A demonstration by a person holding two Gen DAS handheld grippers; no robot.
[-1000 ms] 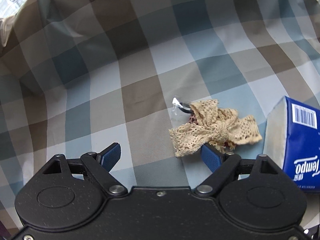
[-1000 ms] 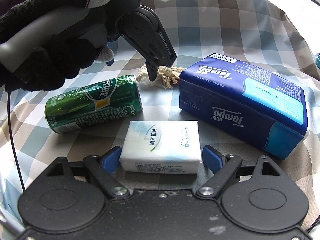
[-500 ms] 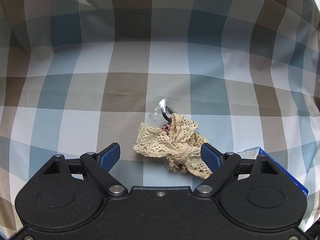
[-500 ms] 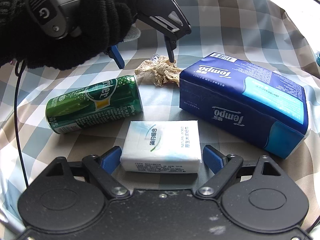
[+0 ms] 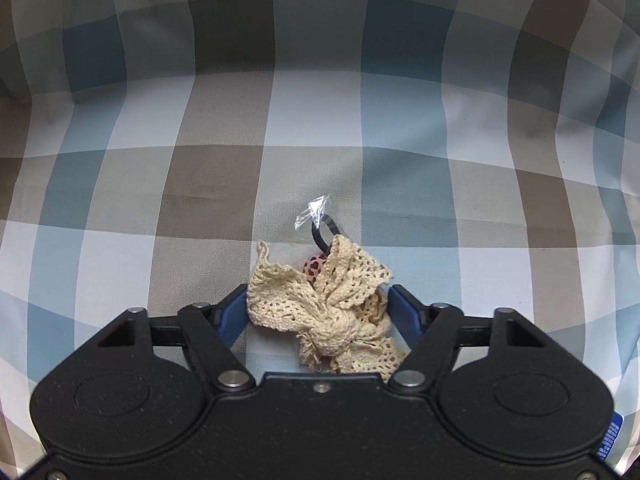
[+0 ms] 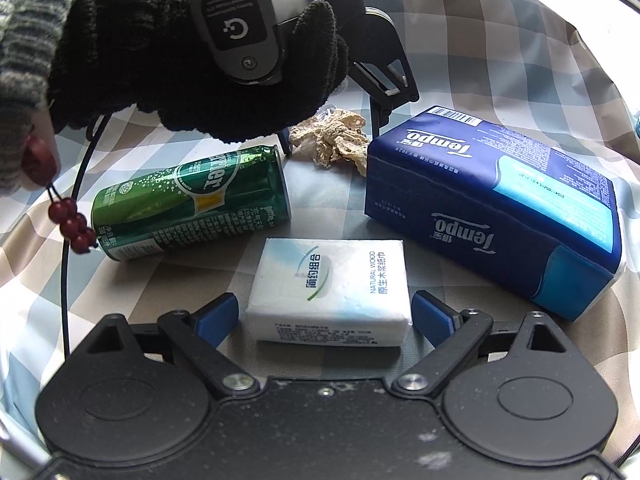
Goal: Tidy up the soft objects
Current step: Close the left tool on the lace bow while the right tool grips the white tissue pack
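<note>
A cream lace bow hair tie (image 5: 340,280) with a black elastic loop lies on the checked cloth (image 5: 200,200). My left gripper (image 5: 318,306) points steeply down over it. Its jaws are closing, and both blue pads touch the bunched lace. In the right wrist view the bow (image 6: 332,140) sits under a person's black-gloved hand (image 6: 160,40), which holds that gripper. My right gripper (image 6: 324,316) straddles a white tissue pack (image 6: 332,288). Its jaws are opening, with a gap on each side of the pack.
A large blue Tempo tissue pack (image 6: 492,200) lies right of the bow, close against it. A green can (image 6: 192,204) lies on its side at the left. A red bead bracelet (image 6: 72,220) and a black cable hang at the left edge.
My left gripper sank over the lace bow and rolled, and its jaws came in from wide apart until they touch and bunch the lace. The right gripper stayed put, its jaws slightly wider.
</note>
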